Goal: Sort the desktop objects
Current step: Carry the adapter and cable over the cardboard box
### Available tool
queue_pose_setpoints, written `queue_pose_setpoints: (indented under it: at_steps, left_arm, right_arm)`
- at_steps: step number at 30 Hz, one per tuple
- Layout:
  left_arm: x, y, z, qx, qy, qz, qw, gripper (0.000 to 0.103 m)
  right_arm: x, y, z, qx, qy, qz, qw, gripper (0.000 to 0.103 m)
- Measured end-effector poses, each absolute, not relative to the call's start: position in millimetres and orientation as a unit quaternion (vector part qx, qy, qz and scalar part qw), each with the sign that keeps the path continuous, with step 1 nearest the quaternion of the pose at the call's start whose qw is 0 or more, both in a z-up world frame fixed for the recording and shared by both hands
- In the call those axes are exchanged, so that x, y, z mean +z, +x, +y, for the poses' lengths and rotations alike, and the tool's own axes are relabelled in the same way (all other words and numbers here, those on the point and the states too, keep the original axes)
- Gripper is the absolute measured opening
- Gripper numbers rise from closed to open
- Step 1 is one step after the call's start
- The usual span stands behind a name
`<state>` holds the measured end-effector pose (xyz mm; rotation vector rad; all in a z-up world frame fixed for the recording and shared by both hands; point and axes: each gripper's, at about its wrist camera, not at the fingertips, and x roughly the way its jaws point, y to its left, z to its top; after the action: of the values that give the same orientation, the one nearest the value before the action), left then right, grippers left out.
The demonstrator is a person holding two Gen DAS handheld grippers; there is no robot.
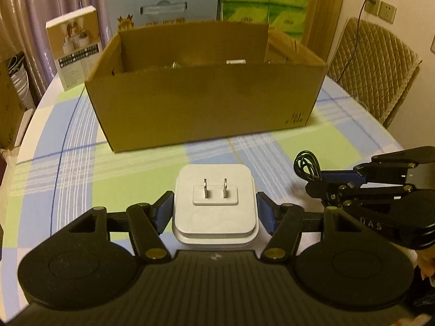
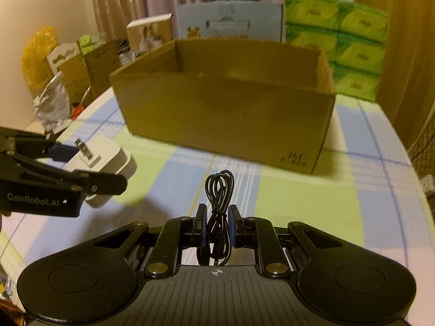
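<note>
My left gripper (image 1: 214, 209) is shut on a white power adapter (image 1: 214, 206) with two metal prongs facing up, held above the checked tablecloth. It also shows at the left of the right wrist view (image 2: 104, 160). My right gripper (image 2: 217, 217) is shut on a bundled black cable (image 2: 218, 193), whose loops stick out ahead of the fingers. The cable and right gripper also show at the right of the left wrist view (image 1: 308, 167). An open cardboard box (image 1: 206, 95) stands ahead of both grippers, also in the right wrist view (image 2: 225, 114). Some items lie inside it, mostly hidden.
Behind the box stand a blue-white carton (image 1: 163, 5), green tissue packs (image 1: 266, 2) and a small product box (image 1: 76, 46). A padded chair (image 1: 375, 65) is at the right. Boxes and bags (image 2: 54, 81) crowd the table's left edge. The round table (image 2: 299, 190) has a checked cloth.
</note>
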<state>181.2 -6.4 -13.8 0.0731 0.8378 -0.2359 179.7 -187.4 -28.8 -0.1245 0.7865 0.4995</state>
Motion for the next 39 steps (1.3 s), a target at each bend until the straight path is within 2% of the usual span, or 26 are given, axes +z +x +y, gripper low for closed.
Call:
queue_pose_setpoints:
  at_steps: [23,39]
  left_arm:
    - [47.3,228.0,-4.4,-0.1,0.024,0.341,0.935,0.06]
    - [59.3,282.5,6.1,-0.081,0.021,0.328,0.941,0.06]
  right_arm:
    - [42.1,232.3,-185.3,0.224,-0.025,0.288,0.931,0.013]
    - [48.3,279.3,-173.7,0.206,0.008,0.279,0.938,0.013]
